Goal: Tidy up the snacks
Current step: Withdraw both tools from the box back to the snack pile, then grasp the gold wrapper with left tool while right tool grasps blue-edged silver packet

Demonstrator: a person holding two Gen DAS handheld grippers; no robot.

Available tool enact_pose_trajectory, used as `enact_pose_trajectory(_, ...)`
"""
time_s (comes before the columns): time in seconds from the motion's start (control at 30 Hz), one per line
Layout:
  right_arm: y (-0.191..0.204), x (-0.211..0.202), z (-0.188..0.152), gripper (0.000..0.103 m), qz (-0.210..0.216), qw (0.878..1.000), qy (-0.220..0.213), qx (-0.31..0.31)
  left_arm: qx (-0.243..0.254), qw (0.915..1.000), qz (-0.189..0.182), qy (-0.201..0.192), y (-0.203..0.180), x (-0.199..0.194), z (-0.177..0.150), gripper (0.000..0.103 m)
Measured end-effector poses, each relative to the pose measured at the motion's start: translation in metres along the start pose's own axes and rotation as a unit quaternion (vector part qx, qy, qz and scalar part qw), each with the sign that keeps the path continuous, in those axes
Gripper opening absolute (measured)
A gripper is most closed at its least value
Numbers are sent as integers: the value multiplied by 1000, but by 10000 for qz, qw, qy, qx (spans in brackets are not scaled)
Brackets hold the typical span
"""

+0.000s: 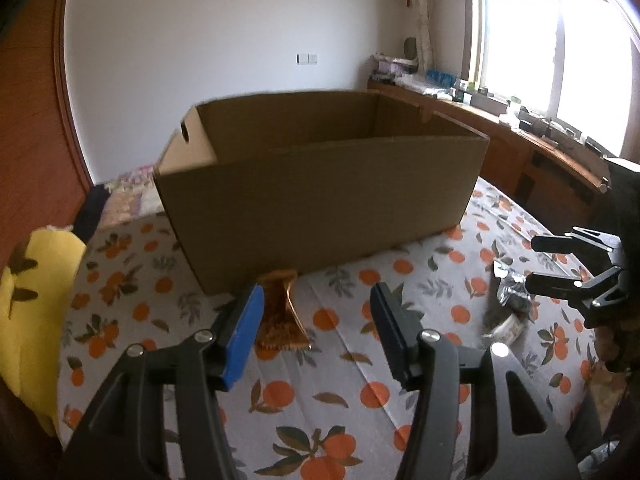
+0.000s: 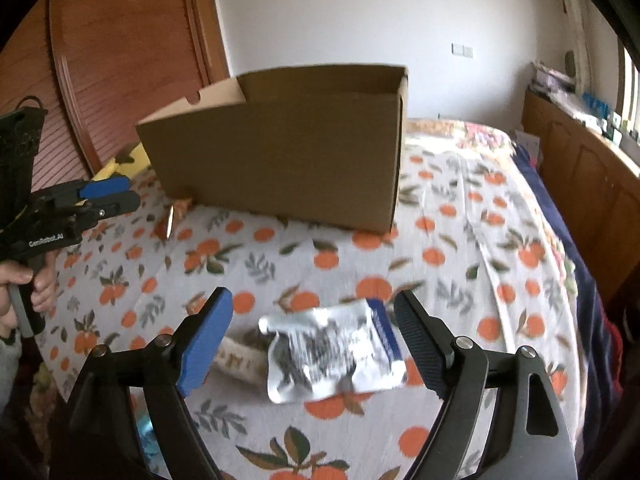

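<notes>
Snacks are still lying outside the cardboard box [image 1: 320,184] on the bedspread [image 1: 360,420]: the orange packet [image 1: 282,312] touching its near wall, the silver packet [image 2: 336,356] toward the near edge. Left gripper [image 1: 316,332] and right gripper [image 2: 312,340] are hovering wide open, holding nothing.

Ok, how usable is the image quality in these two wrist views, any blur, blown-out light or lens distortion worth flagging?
Left wrist view: the window is blown out to white, the cardboard box is slightly soft, and walls bow from the fisheye. Right wrist view: motion blur smears the silver snack packet between the open fingers of the right gripper, and its foil glares; print unreadable.
</notes>
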State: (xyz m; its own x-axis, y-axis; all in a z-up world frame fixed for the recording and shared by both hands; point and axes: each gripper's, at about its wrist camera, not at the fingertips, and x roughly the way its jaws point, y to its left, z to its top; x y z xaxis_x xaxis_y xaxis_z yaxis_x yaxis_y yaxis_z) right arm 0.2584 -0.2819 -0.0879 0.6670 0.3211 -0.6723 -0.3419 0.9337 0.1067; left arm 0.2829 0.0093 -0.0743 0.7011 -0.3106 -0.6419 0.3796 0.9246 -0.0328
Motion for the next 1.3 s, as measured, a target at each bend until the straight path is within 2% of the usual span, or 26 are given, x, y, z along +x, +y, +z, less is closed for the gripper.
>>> enact_pose_trajectory(0.4, -4, 16, -14, 85, -195, 9994, 222, -152, -386, 9979, 170, 495, 16, 35, -12, 56)
enact_pose_trajectory(0.7, -5, 16, -15, 85, -207, 9995, 182, -127, -270, 9966, 372, 683, 14, 55, -1, 55)
enact_pose_trajectory(0.9, -3, 17, -16, 85, -218, 9995, 159, -143, -223, 9951, 532, 807, 10, 68, 0, 41)
enact_pose_trajectory(1.3, -3, 16, -17, 85, -274, 9994, 150, -116, -294, 9928, 643, 967, 15, 79, 0, 41)
